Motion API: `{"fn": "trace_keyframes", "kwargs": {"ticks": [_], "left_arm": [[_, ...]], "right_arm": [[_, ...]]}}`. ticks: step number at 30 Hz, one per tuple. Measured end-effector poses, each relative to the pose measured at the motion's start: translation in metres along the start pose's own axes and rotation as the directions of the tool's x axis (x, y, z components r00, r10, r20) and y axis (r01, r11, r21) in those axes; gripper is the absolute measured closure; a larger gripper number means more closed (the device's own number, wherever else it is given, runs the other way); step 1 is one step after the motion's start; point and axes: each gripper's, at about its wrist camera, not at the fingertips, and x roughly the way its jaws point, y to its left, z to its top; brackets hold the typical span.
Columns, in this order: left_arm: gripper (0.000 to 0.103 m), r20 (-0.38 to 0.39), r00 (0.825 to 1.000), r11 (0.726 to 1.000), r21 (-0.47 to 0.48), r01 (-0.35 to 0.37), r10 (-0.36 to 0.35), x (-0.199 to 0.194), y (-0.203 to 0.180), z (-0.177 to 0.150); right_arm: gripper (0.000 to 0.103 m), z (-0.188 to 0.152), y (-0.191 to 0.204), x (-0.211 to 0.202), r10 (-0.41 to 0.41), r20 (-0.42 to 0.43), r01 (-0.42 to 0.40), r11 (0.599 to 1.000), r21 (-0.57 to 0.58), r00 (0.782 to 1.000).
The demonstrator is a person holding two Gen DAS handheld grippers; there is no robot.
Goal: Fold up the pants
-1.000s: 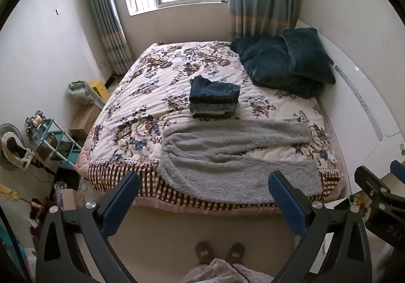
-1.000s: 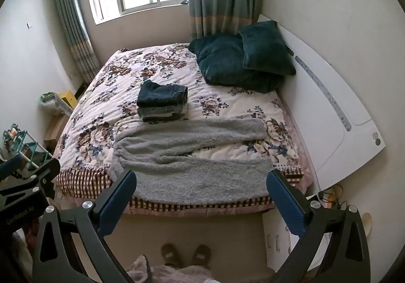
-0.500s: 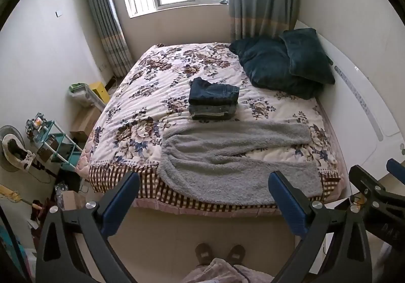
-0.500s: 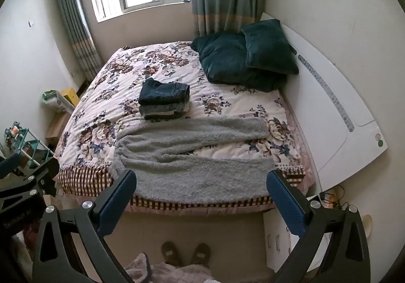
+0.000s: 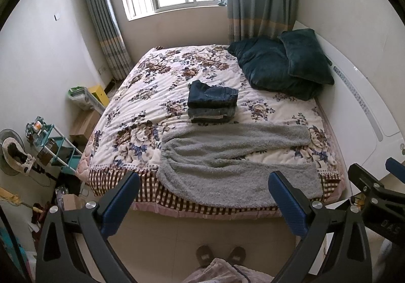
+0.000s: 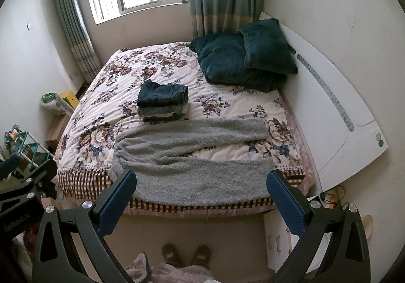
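So the grey fuzzy pants [image 5: 235, 164] are spread flat across the near end of the bed [image 5: 152, 95], waistband toward the left side, both legs running off to the right with a gap between them. The nearer leg hangs a bit over the bed's checkered edge.

Just behind the pants, toward the middle of the bed, sits a stack of folded jeans [image 5: 212, 102], dark blue pair on top. Two dark teal pillows [image 5: 283, 68] are piled at the far right corner of the bed, against the white headboard [image 6: 336, 116].

Left gripper [image 5: 202, 199] has its blue-padded fingers spread wide apart, holding nothing, and hangs over the floor short of the bed. Right gripper [image 6: 202, 198] is the same deal, wide apart and empty. A person's slippers [image 6: 187, 255] show on the floor below.

Left of the bed there's a small teal rack [image 5: 54, 146] with some clutter on it, too small to make out.
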Motion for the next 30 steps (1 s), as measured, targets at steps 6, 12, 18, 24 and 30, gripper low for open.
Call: {"fn": "trace_keyframes", "kwargs": {"ticks": [6,12,18,24,30], "left_arm": [[0.0,0.001,1.0,1.0,0.001,-0.002,0.002,0.002,-0.002,0.002],[0.0,0.002,1.0,1.0,0.003,-0.001,0.001,0.004,-0.001,0.006],[0.0,0.001,1.0,1.0,0.002,0.0,0.0,0.006,-0.004,0.01],[0.0,0.003,1.0,1.0,0.0,0.002,-0.002,0.006,-0.001,0.013],[0.0,0.003,1.0,1.0,-0.001,0.002,-0.002,0.006,-0.002,0.013]], "right_arm": [[0.0,0.001,-0.001,0.0,0.002,0.001,-0.002,1.0,0.002,1.0],[0.0,0.002,0.0,0.003,0.001,0.003,-0.001,1.0,0.006,1.0],[0.0,0.003,0.0,0.004,0.001,0.008,-0.001,1.0,0.008,1.0],[0.0,0.004,0.001,0.003,0.0,0.009,0.0,1.0,0.009,1.0],[0.0,0.004,0.0,0.002,0.001,0.009,-0.001,1.0,0.008,1.0]]}}
